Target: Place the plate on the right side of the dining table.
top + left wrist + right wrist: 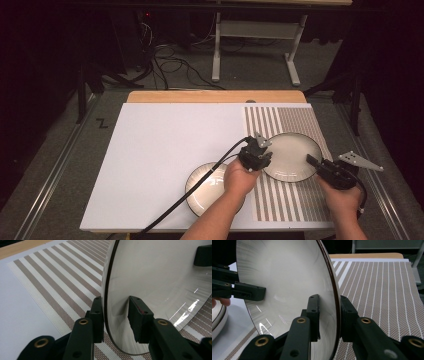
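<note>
- Your left gripper (261,156) straddled the left rim of the far plate (292,155); in the left gripper view one jaw sat outside the rim and the other inside the plate (160,277). There was a small gap on each side, so I could not tell whether it was actually clamping.
- Your right gripper (316,162) was on the right rim of the same plate. In the right gripper view its jaws looked pressed against both faces of the plate (284,282), grasping it.
- That plate lay over the striped mat (295,120) at the right of the white board (165,150).
- In the right gripper view your left gripper (249,293) reached onto the plate's opposite edge.
- A second plate (205,192) sat near you, left of the mat, partly under your left hand (241,179).
- Your right hand (342,197) held its gripper at the mat's right edge.
</note>
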The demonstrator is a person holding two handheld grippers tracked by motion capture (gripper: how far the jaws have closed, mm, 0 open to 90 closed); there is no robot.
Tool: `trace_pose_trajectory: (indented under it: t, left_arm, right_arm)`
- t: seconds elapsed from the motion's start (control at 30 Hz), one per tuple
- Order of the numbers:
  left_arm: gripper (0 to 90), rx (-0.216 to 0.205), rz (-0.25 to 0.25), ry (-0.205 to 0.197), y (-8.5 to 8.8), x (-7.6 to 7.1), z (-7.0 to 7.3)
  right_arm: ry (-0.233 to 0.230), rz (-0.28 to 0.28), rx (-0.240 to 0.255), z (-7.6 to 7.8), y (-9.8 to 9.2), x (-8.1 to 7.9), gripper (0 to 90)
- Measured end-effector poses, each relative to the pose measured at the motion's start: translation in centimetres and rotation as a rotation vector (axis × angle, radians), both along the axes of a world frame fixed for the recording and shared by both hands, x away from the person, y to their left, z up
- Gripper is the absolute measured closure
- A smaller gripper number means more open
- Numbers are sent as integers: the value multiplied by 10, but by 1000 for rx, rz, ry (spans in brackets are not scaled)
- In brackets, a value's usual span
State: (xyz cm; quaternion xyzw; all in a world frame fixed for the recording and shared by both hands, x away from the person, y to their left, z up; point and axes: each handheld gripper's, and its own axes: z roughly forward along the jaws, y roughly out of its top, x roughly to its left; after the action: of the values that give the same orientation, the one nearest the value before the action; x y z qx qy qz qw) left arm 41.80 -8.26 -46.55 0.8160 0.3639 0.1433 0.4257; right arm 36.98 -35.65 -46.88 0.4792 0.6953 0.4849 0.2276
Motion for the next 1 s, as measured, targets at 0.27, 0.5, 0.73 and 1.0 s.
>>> trace_pose_trajectory:
  t: [0.27,0.5,0.73,1.0]
  left_arm:
    - [675,7,4,5,-3,0,-2]
    - [680,-5,14,13,-5,1,-3]
    - [688,-5,25,12,-5,1,-2]
    - [693,-20,42,10,1,3,1]
  right_arm:
    - [5,-3,3,-4,-3,0,758]
    - [15,-3,13,-7,-6,0,760]
    - [11,9,5,-8,-8,-1,773]
    - [13,25,17,-7,-12,-4,813]
